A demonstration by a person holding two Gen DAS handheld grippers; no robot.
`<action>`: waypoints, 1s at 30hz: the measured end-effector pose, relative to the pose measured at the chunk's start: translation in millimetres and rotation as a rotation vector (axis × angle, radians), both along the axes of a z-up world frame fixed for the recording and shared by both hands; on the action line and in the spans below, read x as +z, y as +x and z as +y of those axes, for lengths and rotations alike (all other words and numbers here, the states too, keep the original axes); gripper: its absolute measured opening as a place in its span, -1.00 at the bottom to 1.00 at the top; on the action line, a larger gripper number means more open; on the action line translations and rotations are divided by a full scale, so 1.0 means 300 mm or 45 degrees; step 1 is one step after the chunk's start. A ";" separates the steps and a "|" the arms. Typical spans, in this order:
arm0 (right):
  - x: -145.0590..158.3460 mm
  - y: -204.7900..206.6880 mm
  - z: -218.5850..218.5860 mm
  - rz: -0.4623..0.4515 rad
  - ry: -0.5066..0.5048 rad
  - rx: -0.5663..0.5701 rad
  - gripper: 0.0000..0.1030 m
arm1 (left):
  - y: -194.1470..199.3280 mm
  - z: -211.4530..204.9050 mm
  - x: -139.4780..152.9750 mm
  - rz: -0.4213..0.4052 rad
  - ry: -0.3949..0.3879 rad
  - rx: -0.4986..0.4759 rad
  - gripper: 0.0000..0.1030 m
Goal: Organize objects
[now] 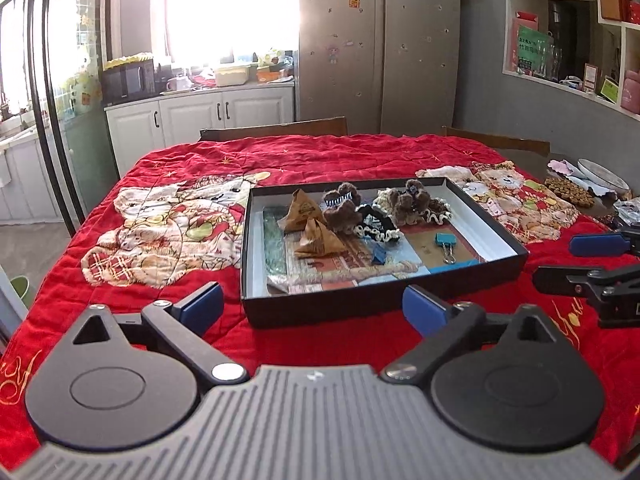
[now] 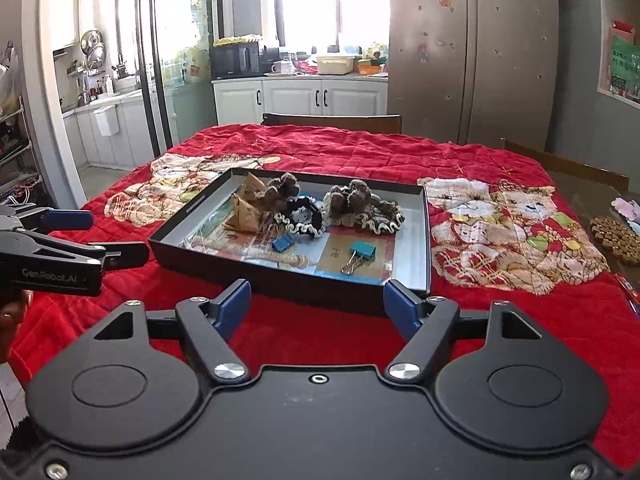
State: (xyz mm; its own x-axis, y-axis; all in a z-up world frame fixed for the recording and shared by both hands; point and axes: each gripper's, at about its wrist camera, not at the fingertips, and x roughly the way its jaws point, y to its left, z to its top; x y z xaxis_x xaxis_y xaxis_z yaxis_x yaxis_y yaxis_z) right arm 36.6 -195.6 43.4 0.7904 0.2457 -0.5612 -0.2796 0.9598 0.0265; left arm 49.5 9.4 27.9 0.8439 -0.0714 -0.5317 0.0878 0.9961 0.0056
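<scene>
A shallow black box (image 1: 245, 240) (image 2: 240, 270) lies on the red quilt (image 1: 180, 312) that covers the table. Inside it are two brown pyramid paper packets (image 1: 304, 210) (image 2: 244, 214), brown fuzzy hair clips (image 1: 340, 208) (image 2: 352, 196), frilled scrunchies (image 1: 376, 224) (image 2: 304, 216), a teal binder clip (image 1: 446, 242) (image 2: 362, 250) and a smaller blue clip (image 1: 378, 256) (image 2: 282, 244). My left gripper (image 1: 312, 304) (image 2: 104, 238) stands wide open just short of the box's near wall, with nothing between its pads. My right gripper (image 2: 316, 300) (image 1: 576, 262) is also open and empty, before the near right corner.
A round wooden trivet (image 1: 570, 192) (image 2: 616, 236) and a plate (image 1: 604, 176) sit on bare table at the right, past the quilt. Dark chair backs (image 1: 276, 128) (image 2: 332, 120) stand along the far edge. A hand (image 2: 8, 312) shows at the left of the right wrist view.
</scene>
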 end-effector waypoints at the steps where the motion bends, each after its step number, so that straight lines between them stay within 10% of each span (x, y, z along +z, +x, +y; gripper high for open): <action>1: -0.002 -0.007 0.000 0.005 -0.004 -0.002 0.44 | -0.010 0.000 0.000 -0.002 0.002 0.001 0.97; 30: -0.049 -0.141 0.004 0.027 0.004 -0.121 0.73 | -0.149 -0.029 -0.031 -0.015 0.006 0.076 1.00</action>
State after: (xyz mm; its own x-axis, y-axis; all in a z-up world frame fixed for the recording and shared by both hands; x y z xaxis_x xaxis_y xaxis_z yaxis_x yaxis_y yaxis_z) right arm -5.8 -194.3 28.7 0.7984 0.1724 -0.5770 -0.1868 0.9818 0.0348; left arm 4.7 0.7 18.6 0.8526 -0.0185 -0.5222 0.0284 0.9995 0.0110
